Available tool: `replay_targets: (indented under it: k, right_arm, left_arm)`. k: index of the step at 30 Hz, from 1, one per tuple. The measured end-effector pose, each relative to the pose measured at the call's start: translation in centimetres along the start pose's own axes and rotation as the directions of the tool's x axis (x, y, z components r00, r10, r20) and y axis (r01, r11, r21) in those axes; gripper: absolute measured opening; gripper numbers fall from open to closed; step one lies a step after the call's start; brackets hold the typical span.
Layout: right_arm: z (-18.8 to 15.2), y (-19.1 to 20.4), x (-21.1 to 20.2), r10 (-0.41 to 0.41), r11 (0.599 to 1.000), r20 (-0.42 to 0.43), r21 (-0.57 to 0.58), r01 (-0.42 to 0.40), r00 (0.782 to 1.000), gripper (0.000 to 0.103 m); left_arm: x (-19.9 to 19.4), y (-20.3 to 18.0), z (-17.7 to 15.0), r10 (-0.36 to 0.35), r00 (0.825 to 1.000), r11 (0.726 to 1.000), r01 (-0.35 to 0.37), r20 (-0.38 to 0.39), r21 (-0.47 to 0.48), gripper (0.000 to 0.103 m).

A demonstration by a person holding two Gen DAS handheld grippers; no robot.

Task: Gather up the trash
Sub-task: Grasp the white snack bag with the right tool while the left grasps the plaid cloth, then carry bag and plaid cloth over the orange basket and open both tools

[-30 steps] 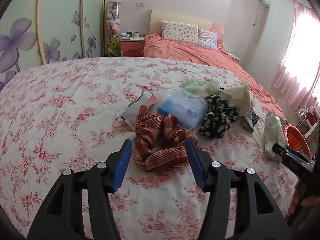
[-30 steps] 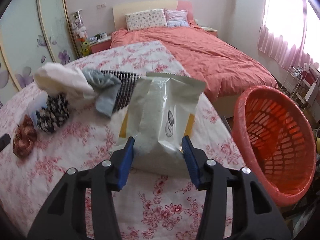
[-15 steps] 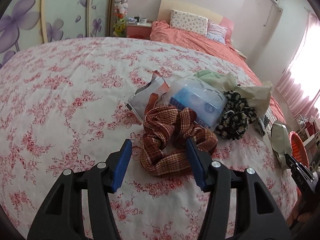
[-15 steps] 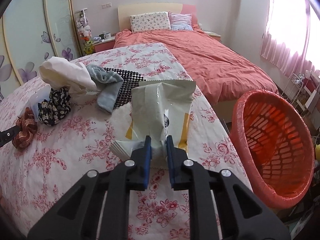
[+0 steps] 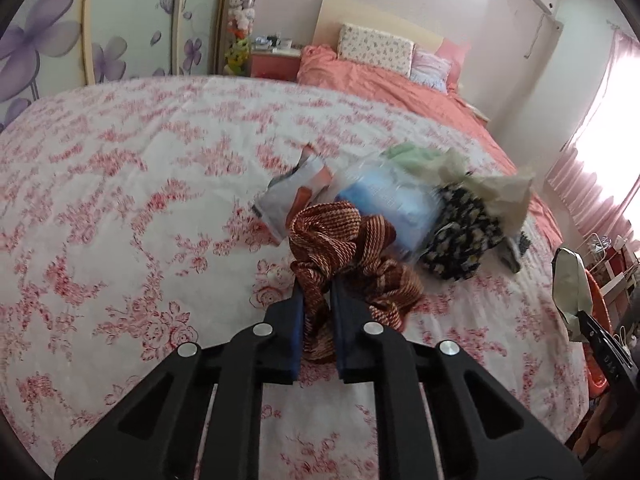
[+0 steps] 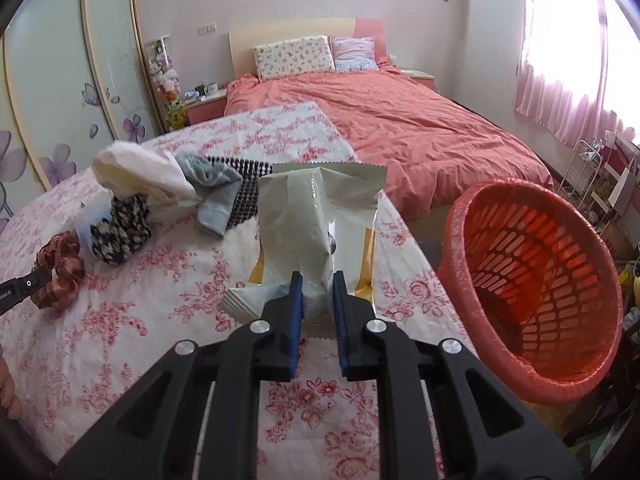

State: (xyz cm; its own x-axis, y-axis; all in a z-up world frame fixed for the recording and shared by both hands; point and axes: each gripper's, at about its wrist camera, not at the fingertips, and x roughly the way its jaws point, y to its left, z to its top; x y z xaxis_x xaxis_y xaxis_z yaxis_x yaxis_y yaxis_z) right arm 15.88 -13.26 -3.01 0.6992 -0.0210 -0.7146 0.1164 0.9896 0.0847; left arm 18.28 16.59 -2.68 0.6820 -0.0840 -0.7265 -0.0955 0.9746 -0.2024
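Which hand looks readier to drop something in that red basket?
The right. Its gripper pinches a pale wrapper right beside the red basket. The left gripper is closing on a brown scrunchie, farther away.

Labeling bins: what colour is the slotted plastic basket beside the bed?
Orange-red slotted plastic basket; right wrist view shows it best.

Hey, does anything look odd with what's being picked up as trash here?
Yes. The left hand-held gripper is closing on a brown striped fabric scrunchie, which looks like a hair accessory, not trash. The right hand-held gripper holds a cream foil snack packet.
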Motion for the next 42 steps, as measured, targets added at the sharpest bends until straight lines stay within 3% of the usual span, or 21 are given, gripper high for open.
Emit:
replay_targets:
  k: [12, 25, 42]
  right_arm:
    - [0.5, -1.3, -4.6, 0.035, 0.999, 0.086, 0.036, -0.038, 0.996, 0.015]
    - [0.5, -4.9, -9.9, 0.018, 0.995, 0.206, 0.097, -0.039, 0.978, 0.015]
    - [0.2, -11.2, -12.4, -0.093, 0.978, 0.279, 0.207, 0.035, 0.956, 0.015]
  left_arm:
    - [-5.9, -3.5, 0.9, -0.044, 0.991, 0.998, 0.038, 0.129, 0.049, 0.012]
    - [-9.5, -10.3, 0.7, -0.174, 0.965, 0.977, 0.145, 0.196, 0.155, 0.012]
    - [-7.3, -21.0, -1.5, -0.363, 0.926, 0.898, 0.318, 0.104, 0.303, 0.012]
